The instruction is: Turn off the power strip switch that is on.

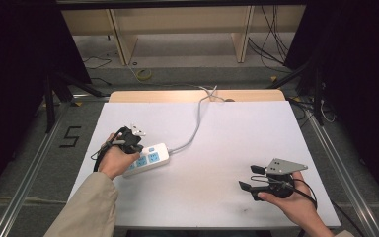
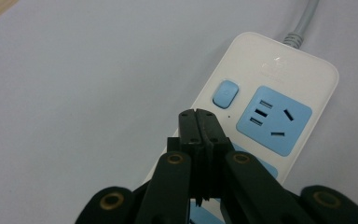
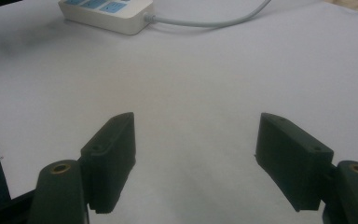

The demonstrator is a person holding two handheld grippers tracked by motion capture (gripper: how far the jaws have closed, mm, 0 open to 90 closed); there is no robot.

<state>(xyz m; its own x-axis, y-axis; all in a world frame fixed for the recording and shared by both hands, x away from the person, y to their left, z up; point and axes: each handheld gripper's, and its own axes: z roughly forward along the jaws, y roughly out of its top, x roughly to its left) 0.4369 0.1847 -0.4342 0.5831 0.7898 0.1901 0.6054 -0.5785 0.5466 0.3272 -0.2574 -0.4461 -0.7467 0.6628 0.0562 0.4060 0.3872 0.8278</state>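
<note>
A: The left gripper [image 2: 199, 116], jaws pressed together and empty, hangs over the power strip [image 2: 279, 79] near its blue switch [image 2: 225, 94].

B: Probably a switch press next; the right gripper [image 3: 196, 140] waits spread, well apart.

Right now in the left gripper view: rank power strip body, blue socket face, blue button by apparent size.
1. Power strip body, largest, partly hidden by the shut left claw.
2. Blue socket face.
3. Blue button, smallest.
</note>
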